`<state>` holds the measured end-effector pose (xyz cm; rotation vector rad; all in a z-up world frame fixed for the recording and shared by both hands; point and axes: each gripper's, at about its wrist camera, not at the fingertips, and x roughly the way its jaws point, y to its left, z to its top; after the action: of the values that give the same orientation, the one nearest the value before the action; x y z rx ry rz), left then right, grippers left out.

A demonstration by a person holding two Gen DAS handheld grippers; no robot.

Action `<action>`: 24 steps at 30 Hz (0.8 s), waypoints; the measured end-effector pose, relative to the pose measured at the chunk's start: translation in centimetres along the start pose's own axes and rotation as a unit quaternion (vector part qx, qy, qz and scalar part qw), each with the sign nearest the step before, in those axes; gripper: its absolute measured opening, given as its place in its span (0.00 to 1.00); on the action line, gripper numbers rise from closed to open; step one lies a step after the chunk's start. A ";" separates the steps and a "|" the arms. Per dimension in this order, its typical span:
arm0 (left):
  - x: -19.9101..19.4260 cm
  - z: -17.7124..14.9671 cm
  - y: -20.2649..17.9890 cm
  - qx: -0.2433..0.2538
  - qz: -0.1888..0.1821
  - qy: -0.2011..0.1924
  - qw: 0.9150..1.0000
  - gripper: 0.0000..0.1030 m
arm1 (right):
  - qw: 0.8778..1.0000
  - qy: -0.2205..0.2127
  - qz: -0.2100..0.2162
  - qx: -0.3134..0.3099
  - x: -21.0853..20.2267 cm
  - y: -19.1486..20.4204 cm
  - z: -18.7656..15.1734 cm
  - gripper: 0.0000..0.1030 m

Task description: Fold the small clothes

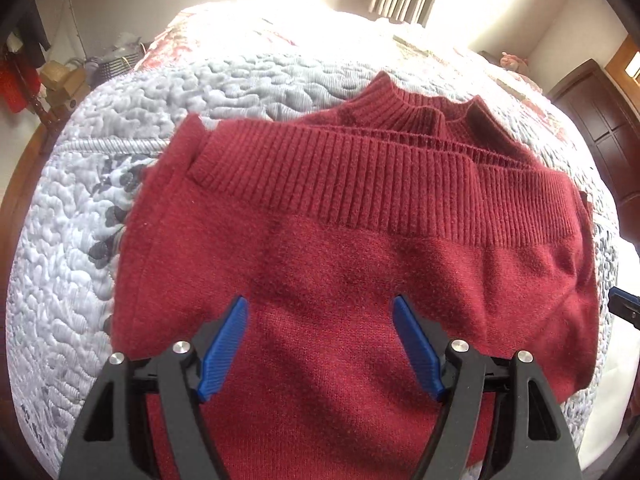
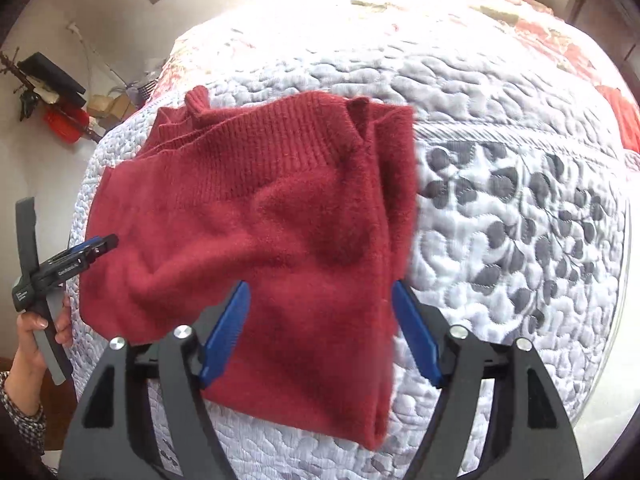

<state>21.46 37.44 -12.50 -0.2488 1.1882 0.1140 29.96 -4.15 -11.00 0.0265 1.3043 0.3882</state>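
The red sweater (image 1: 340, 240) lies on the quilted bedspread (image 1: 72, 260), already folded so its ribbed hem (image 1: 340, 176) rests just short of the collar (image 1: 416, 110) at twelve o'clock. In the right wrist view it fills the centre, with its folded edge running from one o'clock down to six.

The left gripper (image 1: 320, 344) hangs over the near part of the sweater, jaws spread wide and holding nothing. The right gripper (image 2: 320, 332) is equally wide open and empty, straddling the sweater's right edge. A hand (image 2: 36, 344) holds the left tool at nine o'clock.

The next fold probably needs both grippers to pinch matching corners through all layers, then lift evenly so the layers do not slide.
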 end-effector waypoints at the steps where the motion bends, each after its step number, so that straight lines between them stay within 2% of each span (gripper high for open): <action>1: -0.4 -0.1 -0.1 0.001 -0.001 -0.004 1.000 0.73 | 1.000 0.005 0.000 0.005 0.0 -0.7 -0.3 0.74; 3: -1.0 -0.1 -0.1 0.003 0.004 -0.007 1.000 0.73 | 0.999 0.020 -0.003 0.028 0.6 -2.3 -1.1 0.75; 8: -1.6 -0.2 0.0 0.000 0.002 -0.010 1.000 0.74 | 0.995 0.046 0.033 0.079 2.5 -5.4 -2.8 0.74; 11: -1.7 -0.5 0.4 -0.002 0.007 -0.008 1.000 0.74 | 0.994 0.060 0.030 0.081 3.7 -5.7 -3.3 0.70; 17: -1.6 -1.3 1.0 0.002 0.014 -0.007 1.000 0.74 | 0.996 0.067 0.028 0.058 4.6 -4.1 -3.1 0.69; 18: -1.7 -1.4 1.0 0.002 0.013 -0.007 1.000 0.74 | 0.996 0.068 0.032 0.053 4.8 -3.7 -3.1 0.60; 19: -1.7 -1.4 1.0 0.004 0.012 -0.009 1.000 0.74 | 0.995 0.070 0.043 0.051 5.0 -3.4 -3.1 0.56; 22: -1.9 -1.5 0.8 0.011 0.014 -0.014 1.000 0.74 | 0.996 0.070 0.037 0.044 5.2 -3.0 -3.3 0.48; 24: -2.1 -1.5 0.8 0.012 0.012 -0.018 1.000 0.74 | 0.994 0.069 0.058 0.059 5.2 -3.2 -3.3 0.27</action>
<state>19.15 37.96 -11.15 -0.2108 1.1571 0.1243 28.79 -6.29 -17.52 0.1778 1.4646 0.4165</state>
